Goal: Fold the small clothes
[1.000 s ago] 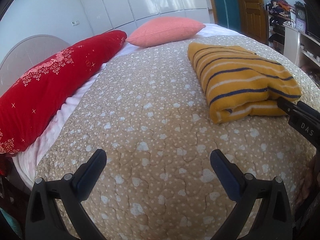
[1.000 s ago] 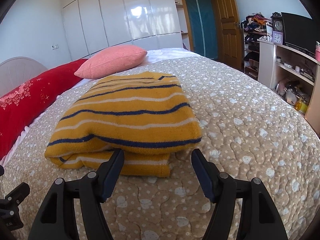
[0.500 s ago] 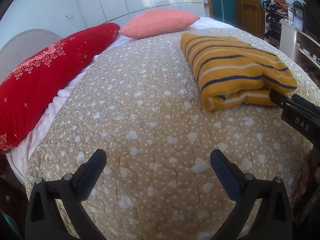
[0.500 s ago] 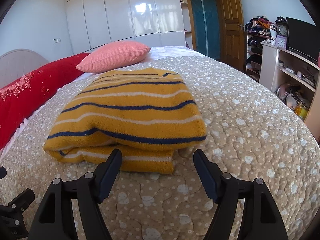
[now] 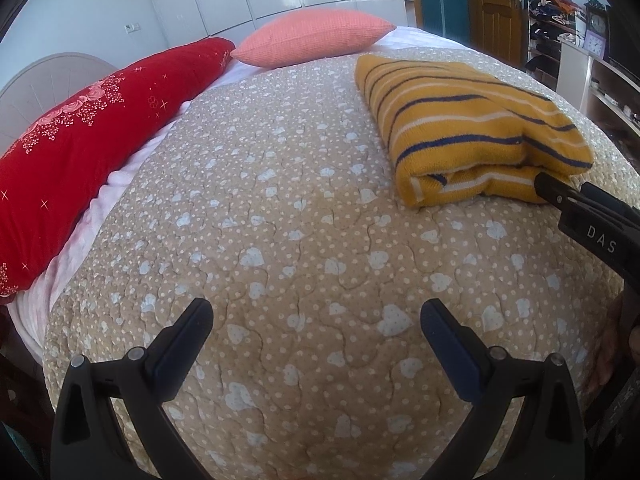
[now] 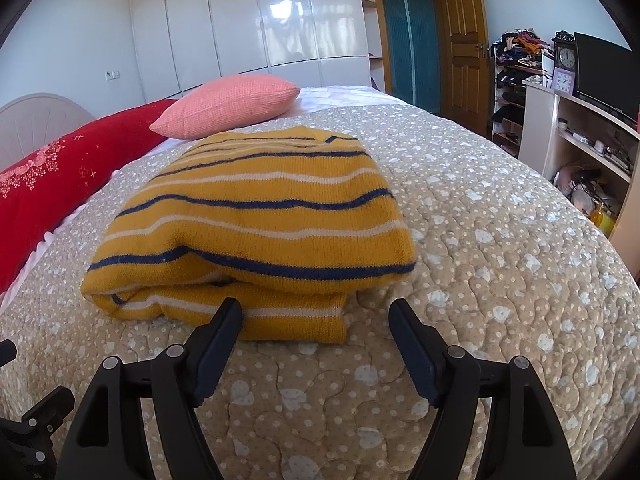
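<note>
A folded yellow sweater with navy and white stripes lies on the beige spotted quilt. It also shows in the left wrist view at the upper right. My right gripper is open and empty, its jaws just in front of the sweater's near folded edge, apart from it. My left gripper is open and empty over bare quilt, well to the left of the sweater. The right gripper's finger shows at the right edge of the left wrist view, by the sweater's corner.
A red bolster and a pink pillow lie along the bed's far left side. White wardrobes stand behind. A wooden door and cluttered shelves are to the right of the bed.
Both grippers have drawn back and lowered a little, so the sweater sits slightly farther off. The sweater has not moved. Both stay open.
</note>
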The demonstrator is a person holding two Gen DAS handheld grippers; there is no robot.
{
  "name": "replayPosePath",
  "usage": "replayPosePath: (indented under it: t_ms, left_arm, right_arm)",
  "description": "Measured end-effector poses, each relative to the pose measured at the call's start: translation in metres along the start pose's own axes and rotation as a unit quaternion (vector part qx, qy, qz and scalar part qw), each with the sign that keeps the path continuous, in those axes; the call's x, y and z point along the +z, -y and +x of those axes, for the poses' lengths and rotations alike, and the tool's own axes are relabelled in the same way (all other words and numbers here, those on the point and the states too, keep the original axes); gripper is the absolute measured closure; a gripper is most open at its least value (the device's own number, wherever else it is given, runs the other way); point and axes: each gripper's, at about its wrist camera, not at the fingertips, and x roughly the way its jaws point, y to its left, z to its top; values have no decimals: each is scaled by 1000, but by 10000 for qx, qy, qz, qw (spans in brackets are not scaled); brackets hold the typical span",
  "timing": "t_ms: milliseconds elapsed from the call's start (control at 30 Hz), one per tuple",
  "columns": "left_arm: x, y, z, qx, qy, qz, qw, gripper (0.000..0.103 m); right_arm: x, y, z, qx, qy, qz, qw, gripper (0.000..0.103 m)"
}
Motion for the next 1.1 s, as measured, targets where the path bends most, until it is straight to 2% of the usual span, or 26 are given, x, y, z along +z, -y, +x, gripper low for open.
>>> replayPosePath:
  t_ms: [367, 833, 1100]
  left_arm:
    - [-3, 3, -1, -96, -47, 51, 9999, 0]
    - [-2, 3, -3, 88, 47, 56, 9999, 0]
    - [-4, 1, 1, 38, -36, 30, 10000, 0]
  right_arm:
    - [-2, -1, 2, -31, 1, -10, 10000, 22]
    - [-5, -4, 3, -79, 14, -71, 9999, 19]
    - [-7, -8, 5, -98, 57, -71, 9999, 16]
